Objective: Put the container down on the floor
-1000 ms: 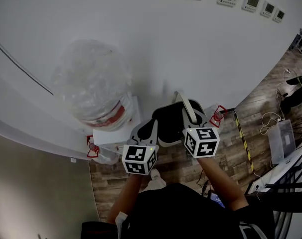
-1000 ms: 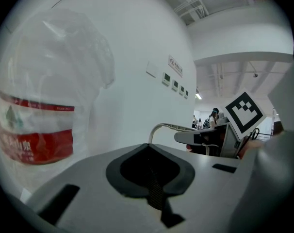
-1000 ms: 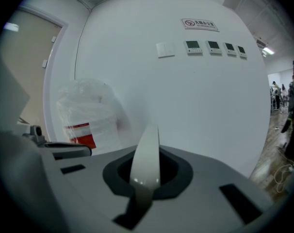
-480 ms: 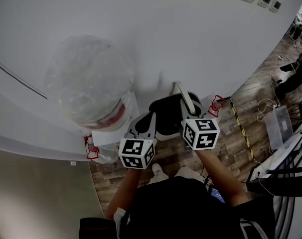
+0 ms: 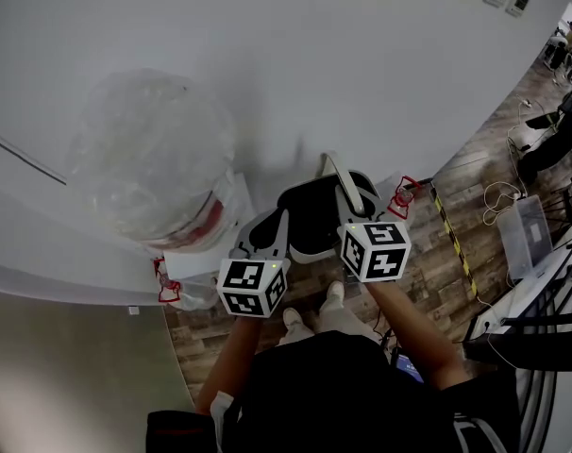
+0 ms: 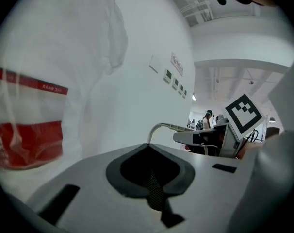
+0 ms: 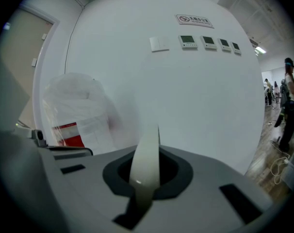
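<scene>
A black container [image 5: 310, 217] with a pale handle [image 5: 341, 179] hangs above the wood floor [image 5: 437, 281], close to the white wall. My right gripper [image 5: 352, 201] is shut on that handle; in the right gripper view the pale handle [image 7: 146, 164] runs up between the jaws. At the container's left rim, my left gripper [image 5: 272, 234] has its jaws together, and in the left gripper view nothing shows between them. There the handle [image 6: 161, 126] and the right gripper's marker cube [image 6: 244, 114] show off to the right.
A big clear plastic bag [image 5: 154, 168] over a white-and-red package [image 7: 69, 132] stands at the wall to the left. Yellow-black tape [image 5: 453, 243] crosses the floor at right. The person's feet [image 5: 314, 319] are below the grippers. Wall controls [image 7: 195, 41] hang high up.
Both grippers and the container have drifted slightly up and left in the head view. The person's feet have come into sight beneath them. The hold on the handle is unchanged.
</scene>
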The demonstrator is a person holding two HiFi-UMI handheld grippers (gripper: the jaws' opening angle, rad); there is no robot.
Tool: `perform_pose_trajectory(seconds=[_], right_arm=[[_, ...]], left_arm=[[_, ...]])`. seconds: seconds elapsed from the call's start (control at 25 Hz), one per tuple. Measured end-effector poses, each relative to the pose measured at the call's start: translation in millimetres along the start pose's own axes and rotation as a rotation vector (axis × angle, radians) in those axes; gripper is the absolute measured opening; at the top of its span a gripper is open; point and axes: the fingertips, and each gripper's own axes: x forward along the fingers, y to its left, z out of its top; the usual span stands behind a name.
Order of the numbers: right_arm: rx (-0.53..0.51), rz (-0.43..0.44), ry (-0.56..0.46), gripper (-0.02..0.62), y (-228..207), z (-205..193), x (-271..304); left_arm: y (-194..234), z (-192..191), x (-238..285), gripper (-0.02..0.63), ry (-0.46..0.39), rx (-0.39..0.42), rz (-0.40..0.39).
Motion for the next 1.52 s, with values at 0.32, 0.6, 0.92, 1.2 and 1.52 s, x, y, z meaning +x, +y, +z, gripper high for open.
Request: perform_pose_trajectory(seconds=[0.32,0.6,0.92,1.2,1.52], right_arm=[[0.003,0.012,0.067,0.029,-21,-22,21],[0.031,-0.004,0.147,0.029,-39,-53,44],[0.035,-0.007,0.222,0.029,-57,-85,69],[0.029,-0.009,0.302,0.031,-72,-125,92],[0.018,-0.004,0.395,0.031,-73,-167,109]], left_arm=[[2,-23,28,0.017,0.049,-0.043,0.019],[9,-50,52,0.017,0.096,-0.073,0.025],[14,-83,78,0.017,0.142,-0.116,0.032],[19,-121,94,0.017,0.209,-0.15,0.046],[27,-161,101,0.017,0.269,-0.211,0.064]])
